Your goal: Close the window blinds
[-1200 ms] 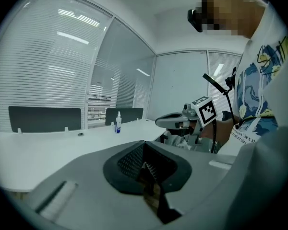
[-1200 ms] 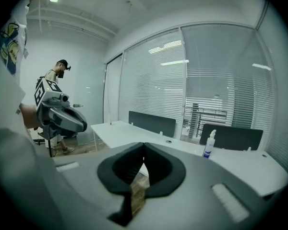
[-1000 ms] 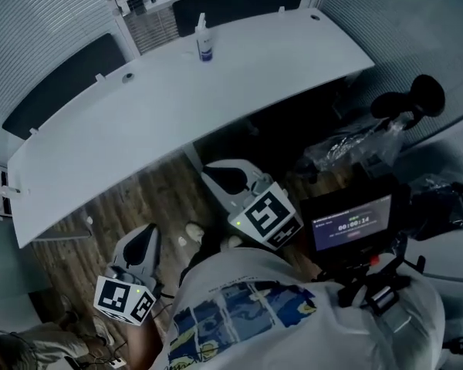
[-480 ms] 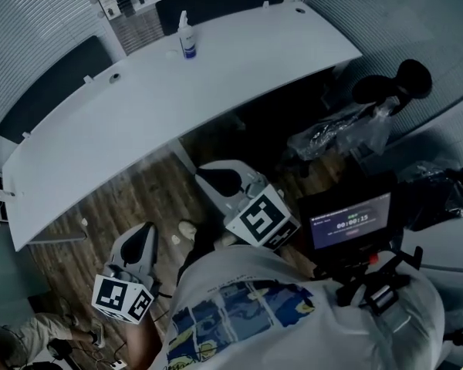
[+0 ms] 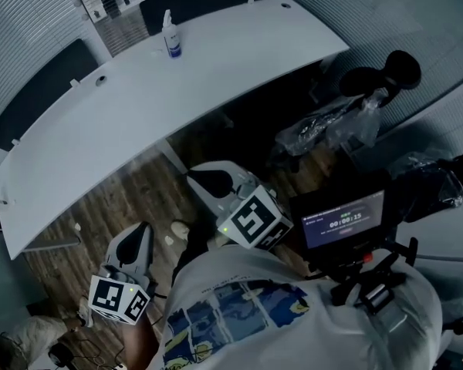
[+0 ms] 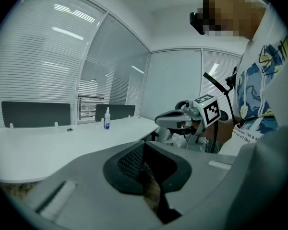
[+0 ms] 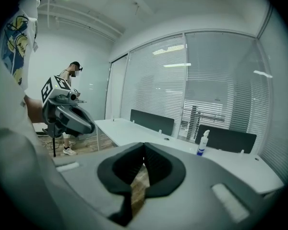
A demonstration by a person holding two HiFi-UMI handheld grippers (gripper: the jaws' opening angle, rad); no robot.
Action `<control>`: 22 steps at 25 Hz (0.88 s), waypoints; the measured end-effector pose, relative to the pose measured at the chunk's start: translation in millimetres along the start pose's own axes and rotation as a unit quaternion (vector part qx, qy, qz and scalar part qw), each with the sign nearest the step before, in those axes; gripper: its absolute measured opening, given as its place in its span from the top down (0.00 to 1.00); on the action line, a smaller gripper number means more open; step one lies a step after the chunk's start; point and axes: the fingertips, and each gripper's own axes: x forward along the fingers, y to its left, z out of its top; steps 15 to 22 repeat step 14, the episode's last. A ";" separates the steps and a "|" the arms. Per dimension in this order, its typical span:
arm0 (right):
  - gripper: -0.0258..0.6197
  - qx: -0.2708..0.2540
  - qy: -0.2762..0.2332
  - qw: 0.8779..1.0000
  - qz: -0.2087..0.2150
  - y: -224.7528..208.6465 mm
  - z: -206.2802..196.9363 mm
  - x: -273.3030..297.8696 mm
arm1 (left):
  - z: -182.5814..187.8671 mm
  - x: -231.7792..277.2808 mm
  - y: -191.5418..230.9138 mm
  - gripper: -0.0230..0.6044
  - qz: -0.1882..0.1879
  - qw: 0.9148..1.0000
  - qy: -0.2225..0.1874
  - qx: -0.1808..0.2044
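Hovering by the desk [image 5: 139, 106] — left claw [image 5: 143, 230], right claw [image 5: 197, 176] closed, empty.

- A small screen [image 5: 345, 220] on the chest rig is showing a timer, 00:00:15; the line above it is too small to read.
- Lettering on the shirt [image 5: 239, 307] and the bottle [image 5: 170, 35] label is staying illegible.

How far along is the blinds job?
Nothing looks done: the blind behind the desk has open slats. Nothing is in hand: the left gripper and right gripper have shut, empty jaws, short of the desk. Left: reach that blind and close it.
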 end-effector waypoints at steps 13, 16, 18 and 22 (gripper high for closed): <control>0.96 -0.005 0.011 1.000 0.002 1.4 -3.3 3.3 | -3.2 -3.1 1.6 0.95 0.003 1.000 0.002 -0.003; 0.96 -0.006 0.012 1.000 0.002 1.2 -3.6 3.7 | -2.9 -3.6 2.1 0.95 0.003 1.000 0.003 -0.003; 0.96 -0.006 0.012 1.000 0.002 1.2 -3.6 3.7 | -2.9 -3.6 2.1 0.95 0.003 1.000 0.003 -0.003; 0.96 -0.006 0.012 1.000 0.002 1.2 -3.6 3.7 | -2.9 -3.6 2.1 0.95 0.003 1.000 0.003 -0.003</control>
